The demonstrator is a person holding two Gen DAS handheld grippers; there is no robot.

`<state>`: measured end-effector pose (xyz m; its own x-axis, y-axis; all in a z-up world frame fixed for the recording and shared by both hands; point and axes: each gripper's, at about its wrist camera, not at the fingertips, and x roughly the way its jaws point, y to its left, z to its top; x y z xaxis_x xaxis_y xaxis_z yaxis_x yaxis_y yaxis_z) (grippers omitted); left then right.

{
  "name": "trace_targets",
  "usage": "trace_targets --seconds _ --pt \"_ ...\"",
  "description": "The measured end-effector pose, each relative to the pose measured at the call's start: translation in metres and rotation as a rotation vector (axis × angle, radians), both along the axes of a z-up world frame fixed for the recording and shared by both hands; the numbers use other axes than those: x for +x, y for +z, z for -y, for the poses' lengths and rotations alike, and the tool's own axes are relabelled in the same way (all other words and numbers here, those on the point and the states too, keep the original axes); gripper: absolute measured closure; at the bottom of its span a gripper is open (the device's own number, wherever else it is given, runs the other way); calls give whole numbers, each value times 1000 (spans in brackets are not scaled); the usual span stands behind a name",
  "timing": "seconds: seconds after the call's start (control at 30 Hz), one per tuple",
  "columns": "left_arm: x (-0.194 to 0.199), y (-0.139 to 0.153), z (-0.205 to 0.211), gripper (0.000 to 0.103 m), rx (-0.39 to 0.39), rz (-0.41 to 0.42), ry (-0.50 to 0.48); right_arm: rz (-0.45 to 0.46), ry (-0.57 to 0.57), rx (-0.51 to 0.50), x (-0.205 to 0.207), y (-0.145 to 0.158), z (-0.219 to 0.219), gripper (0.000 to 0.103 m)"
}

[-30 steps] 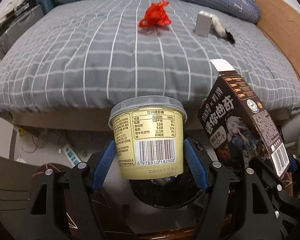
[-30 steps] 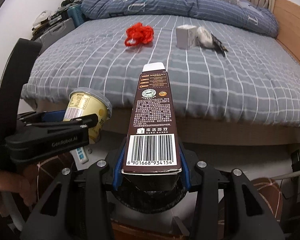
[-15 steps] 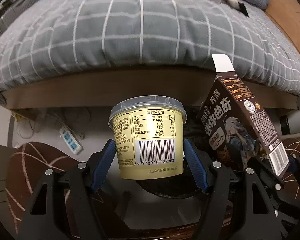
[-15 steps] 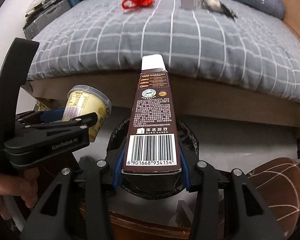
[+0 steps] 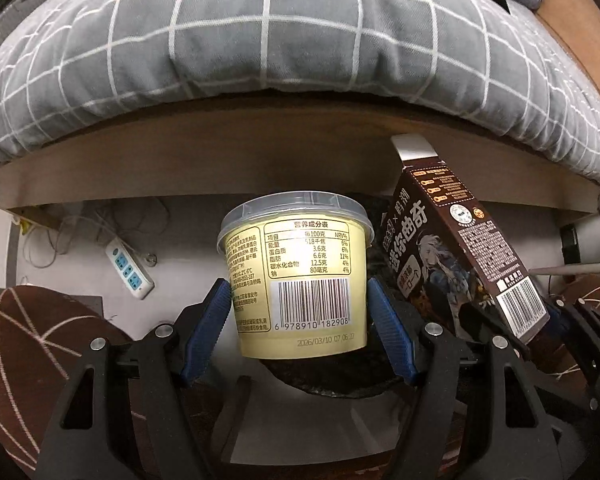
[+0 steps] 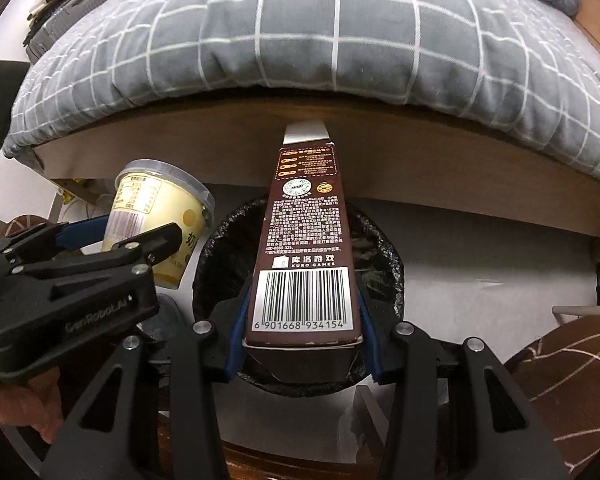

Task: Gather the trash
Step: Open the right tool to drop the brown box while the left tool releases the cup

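Observation:
My left gripper [image 5: 298,312] is shut on a pale yellow yogurt cup [image 5: 296,272] with a clear lid, held above the floor. The cup also shows in the right wrist view [image 6: 160,224], beside the bin's left rim. My right gripper [image 6: 300,328] is shut on a tall brown cookie box [image 6: 304,248], upright over the black-lined trash bin [image 6: 380,256]. The box shows at right in the left wrist view [image 5: 456,256], and the bin [image 5: 340,384] is mostly hidden behind the cup.
The bed with its grey checked cover [image 5: 300,40] and wooden frame [image 5: 300,152] rises just behind the bin. A white power strip [image 5: 130,270] with cables lies on the floor at left. Brown patterned cushions [image 6: 572,372] sit at both sides.
Both grippers have lowered and tilted down from bed height toward the floor, keeping hold of the cup and the box. The bin is now under the box; the bed top has slid out of view.

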<state>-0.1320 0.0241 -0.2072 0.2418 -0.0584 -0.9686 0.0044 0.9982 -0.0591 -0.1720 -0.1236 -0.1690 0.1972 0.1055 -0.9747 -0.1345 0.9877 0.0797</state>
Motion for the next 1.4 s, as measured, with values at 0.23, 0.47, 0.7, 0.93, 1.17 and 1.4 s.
trace_targets --seconds 0.23,0.47,0.7,0.93,1.17,1.4 --pt "-6 -7 -9 34 18 -8 25 -41 28 6 8 -19 -12 59" --pt "-11 -11 -29 34 5 -28 73 -53 36 -5 10 -25 -14 58" --pt "-4 -13 -21 34 6 -18 34 -24 -10 -86 8 -24 12 29" --pt "1 -15 7 34 -5 -22 -17 22 -88 -133 0 -11 54 14" --pt "5 -16 43 34 1 -19 -77 34 -200 -161 -3 -1 93 11" --pt "4 -16 63 34 19 -11 -100 52 -266 -158 0 5 118 11"
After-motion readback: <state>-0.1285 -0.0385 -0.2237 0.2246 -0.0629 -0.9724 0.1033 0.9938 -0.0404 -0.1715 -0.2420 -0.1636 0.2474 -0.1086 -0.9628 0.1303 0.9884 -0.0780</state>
